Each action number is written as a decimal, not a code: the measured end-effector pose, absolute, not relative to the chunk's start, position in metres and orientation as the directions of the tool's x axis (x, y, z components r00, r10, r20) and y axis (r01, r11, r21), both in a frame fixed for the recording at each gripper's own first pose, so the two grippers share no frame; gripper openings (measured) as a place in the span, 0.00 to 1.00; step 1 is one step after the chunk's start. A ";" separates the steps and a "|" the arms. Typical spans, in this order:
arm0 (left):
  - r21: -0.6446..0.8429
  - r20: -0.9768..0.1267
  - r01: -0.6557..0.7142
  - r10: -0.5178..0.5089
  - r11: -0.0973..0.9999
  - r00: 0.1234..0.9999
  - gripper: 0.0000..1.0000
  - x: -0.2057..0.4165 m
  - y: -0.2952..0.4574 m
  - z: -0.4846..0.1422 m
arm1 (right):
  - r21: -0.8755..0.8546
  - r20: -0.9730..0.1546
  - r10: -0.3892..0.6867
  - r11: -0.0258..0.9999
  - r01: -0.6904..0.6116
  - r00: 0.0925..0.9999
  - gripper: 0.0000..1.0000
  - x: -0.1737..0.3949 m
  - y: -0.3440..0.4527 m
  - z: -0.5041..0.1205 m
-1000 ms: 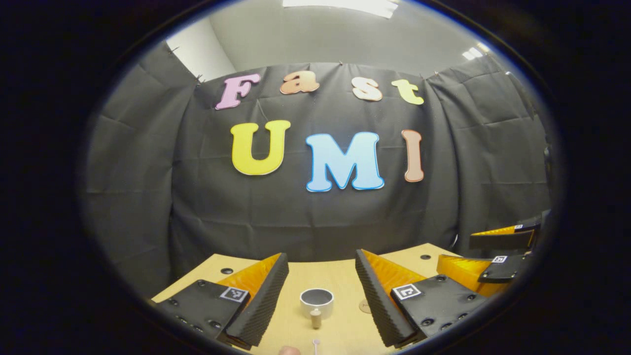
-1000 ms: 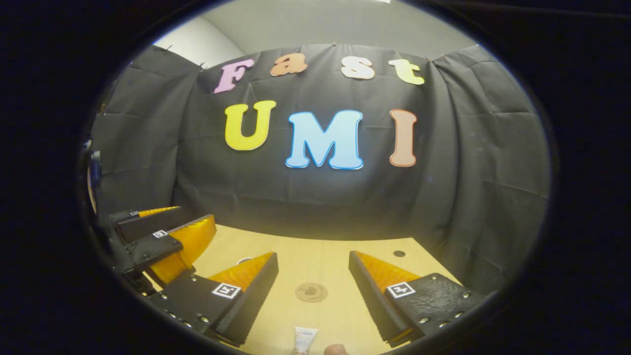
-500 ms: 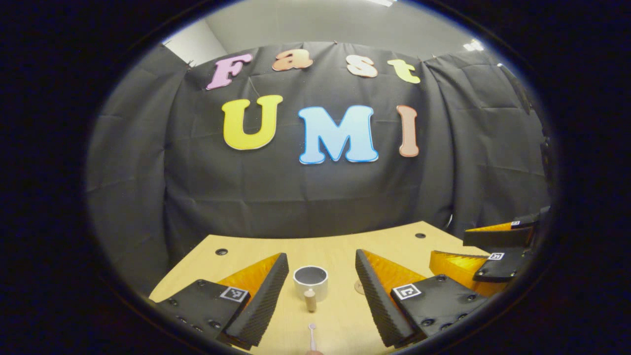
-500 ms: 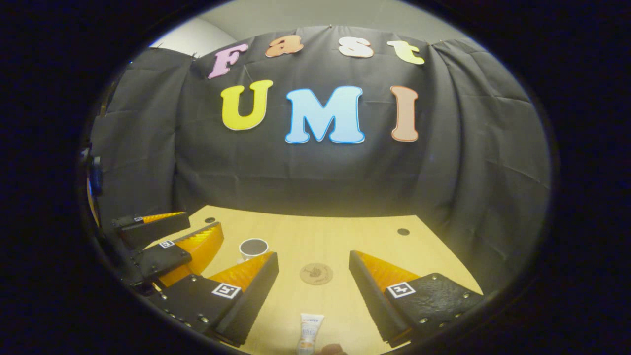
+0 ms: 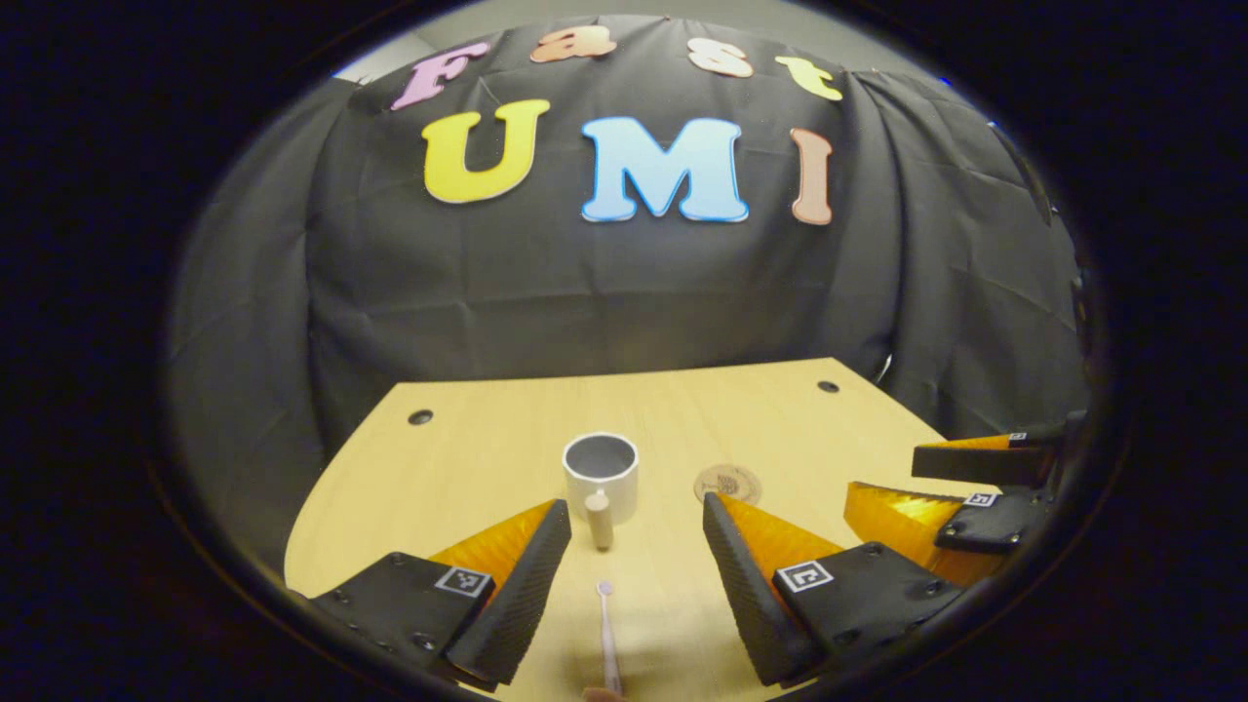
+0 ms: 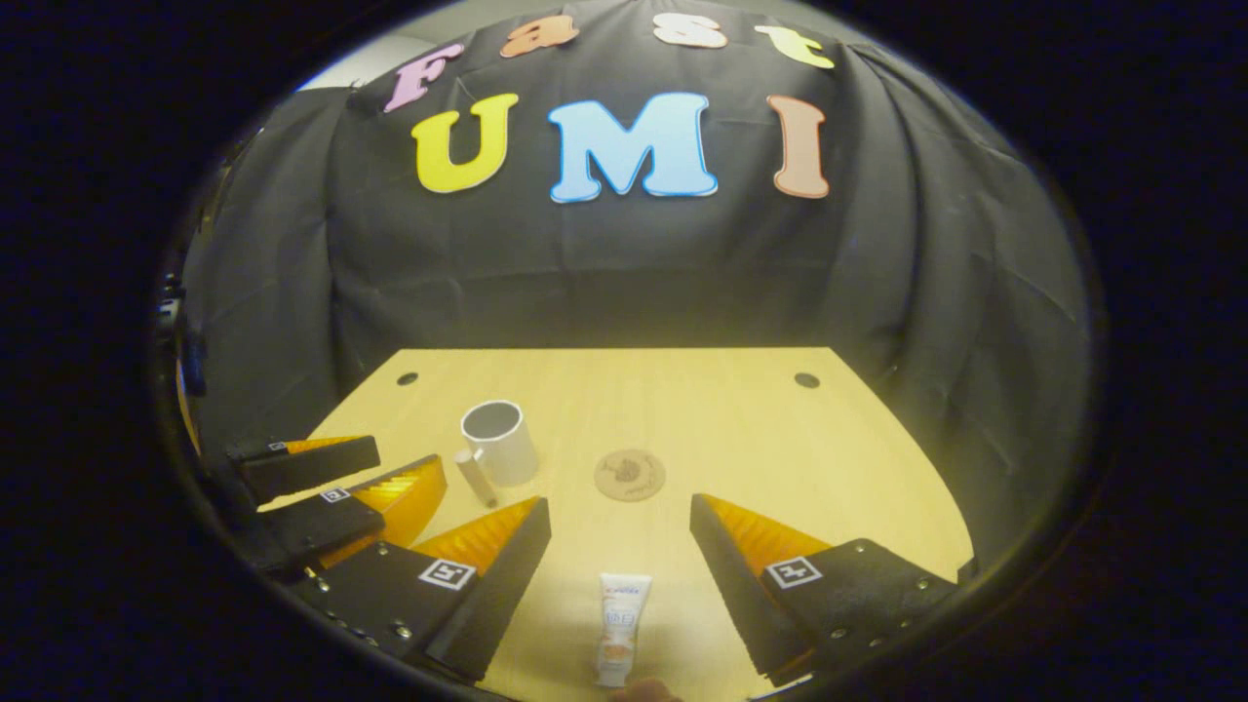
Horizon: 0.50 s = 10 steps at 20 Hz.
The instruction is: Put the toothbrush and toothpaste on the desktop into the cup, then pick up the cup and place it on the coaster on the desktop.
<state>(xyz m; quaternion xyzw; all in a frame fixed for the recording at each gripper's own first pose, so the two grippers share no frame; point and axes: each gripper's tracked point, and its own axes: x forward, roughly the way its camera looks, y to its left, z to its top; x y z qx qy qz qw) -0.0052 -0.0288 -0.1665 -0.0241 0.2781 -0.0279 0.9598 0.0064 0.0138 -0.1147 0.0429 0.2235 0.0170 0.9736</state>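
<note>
A white cup (image 5: 600,466) stands upright on the light wood desktop (image 5: 458,468), its handle (image 5: 598,517) turned toward me. A thin pale toothbrush (image 5: 606,639) lies in front of it, between the fingers of my left gripper (image 5: 634,522), which is open and holds nothing. The round brown coaster (image 5: 727,483) lies right of the cup. In the right gripper view the toothpaste tube (image 6: 622,626) lies between the fingers of my right gripper (image 6: 621,512), open above it. The cup (image 6: 499,444) and the coaster (image 6: 630,474) sit farther back.
The desktop has small dark holes near its far corners (image 5: 420,416) (image 6: 806,379). Black cloth hangs right behind the far edge. The right gripper (image 5: 882,475) hovers at the right, the left gripper (image 6: 409,458) at the left, near the cup.
Both views have tipped downward, so more desktop shows. The cup, coaster, toothbrush and toothpaste now sit higher in the views. Both grippers stay open.
</note>
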 end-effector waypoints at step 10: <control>-0.109 -0.802 -0.027 -0.072 0.994 0.594 0.91 -0.023 -0.014 -0.255 | 0.074 -0.614 0.089 0.996 -0.056 0.784 0.93 0.009 0.026 -0.170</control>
